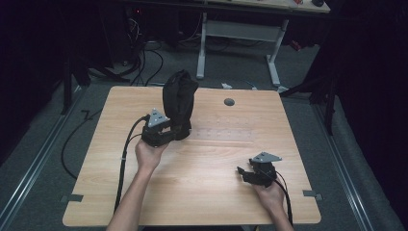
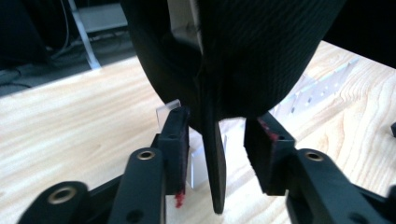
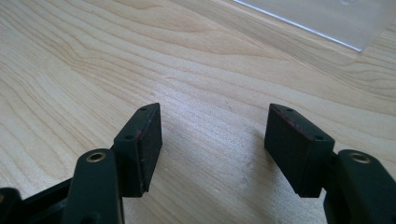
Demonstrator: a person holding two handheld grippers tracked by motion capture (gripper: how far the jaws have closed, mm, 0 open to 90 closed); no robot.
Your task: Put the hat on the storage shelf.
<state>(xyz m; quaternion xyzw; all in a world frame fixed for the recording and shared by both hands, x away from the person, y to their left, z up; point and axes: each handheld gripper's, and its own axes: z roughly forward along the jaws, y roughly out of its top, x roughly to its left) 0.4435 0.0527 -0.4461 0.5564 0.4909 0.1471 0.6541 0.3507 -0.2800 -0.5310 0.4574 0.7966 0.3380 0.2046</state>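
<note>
The pale wooden tabletop [image 1: 202,192] carries a tall black woven-fabric object [image 1: 179,103], standing upright at its rear-left with its long axis vertical. A clear plastic sheet [image 1: 223,134] lies flat just right of that object. The left tongs [image 2: 217,140] sit directly at the object's base, jaws narrowly apart either side of a thin black flap [image 2: 215,158], not visibly pinching it. The right tongs [image 3: 215,144] rest well apart from the object, wide and empty. The left hand is plainly nearer.
</note>
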